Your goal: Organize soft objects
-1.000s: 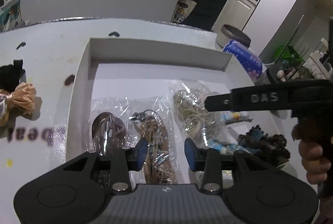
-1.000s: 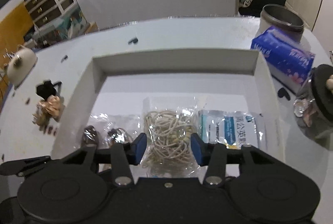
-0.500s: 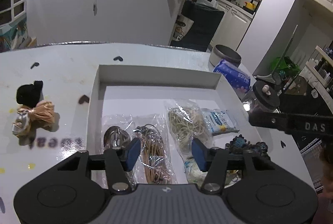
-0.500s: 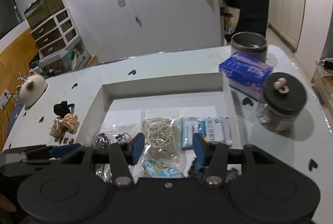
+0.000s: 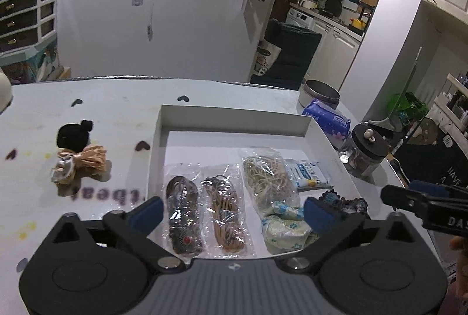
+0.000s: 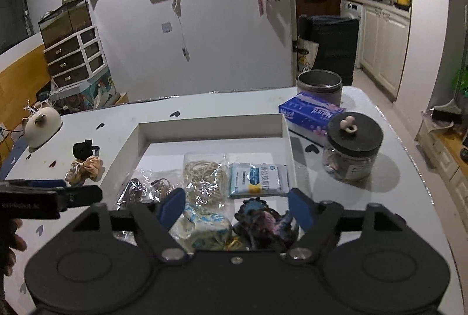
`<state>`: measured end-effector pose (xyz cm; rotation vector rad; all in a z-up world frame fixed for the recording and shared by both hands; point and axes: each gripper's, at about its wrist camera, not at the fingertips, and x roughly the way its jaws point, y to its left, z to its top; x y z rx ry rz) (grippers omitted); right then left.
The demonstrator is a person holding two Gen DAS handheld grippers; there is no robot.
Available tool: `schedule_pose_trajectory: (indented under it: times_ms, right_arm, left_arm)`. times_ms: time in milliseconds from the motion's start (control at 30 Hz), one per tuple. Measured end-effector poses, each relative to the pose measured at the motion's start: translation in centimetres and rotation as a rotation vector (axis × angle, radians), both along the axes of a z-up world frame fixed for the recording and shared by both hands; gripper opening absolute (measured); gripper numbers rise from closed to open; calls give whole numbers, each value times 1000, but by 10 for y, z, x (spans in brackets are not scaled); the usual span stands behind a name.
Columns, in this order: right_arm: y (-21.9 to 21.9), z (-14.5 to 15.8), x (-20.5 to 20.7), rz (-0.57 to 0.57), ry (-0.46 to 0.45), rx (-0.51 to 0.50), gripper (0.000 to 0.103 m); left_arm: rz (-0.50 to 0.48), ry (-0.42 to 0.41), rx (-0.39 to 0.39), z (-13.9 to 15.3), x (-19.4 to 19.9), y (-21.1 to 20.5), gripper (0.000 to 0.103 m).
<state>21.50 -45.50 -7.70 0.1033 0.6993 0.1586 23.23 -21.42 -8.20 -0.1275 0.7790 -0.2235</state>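
Both grippers have risen and drawn back from the white tray [image 5: 234, 117] since a second ago. From the left wrist, the left gripper [image 5: 232, 211] tilts down over the tray's near edge, jaws opening wide with nothing between the pads; bagged hair ties [image 5: 184, 215] lie below. From the right wrist, the right gripper [image 6: 237, 208] slants down likewise, jaws opening and empty, above the blue floral scrunchie [image 6: 204, 225] and dark scrunchie [image 6: 264, 220] in the tray.

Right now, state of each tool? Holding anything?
Left tool: open, jaws opening, holding nothing, above the tray.
Right tool: open, jaws opening, holding nothing.
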Motion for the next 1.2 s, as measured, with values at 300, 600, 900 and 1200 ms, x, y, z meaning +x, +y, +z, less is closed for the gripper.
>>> schedule_pose_trajectory:
  times_ms: [300, 600, 900, 1200]
  right_arm:
    - [3, 4, -25, -25, -57, -26, 97]
    - [15, 5, -36, -37, -74, -71, 103]
    - [34, 8, -39, -77, -65, -80, 103]
    - [68, 11, -40, -129, -51, -75, 103]
  left_arm:
    - [14, -29, 17, 2, -25, 9, 103]
    - [23, -48, 20, 6, -37, 21, 103]
    - [8, -45, 18, 9, -35, 44, 103]
    - [-22, -43, 19, 13, -29, 85, 103]
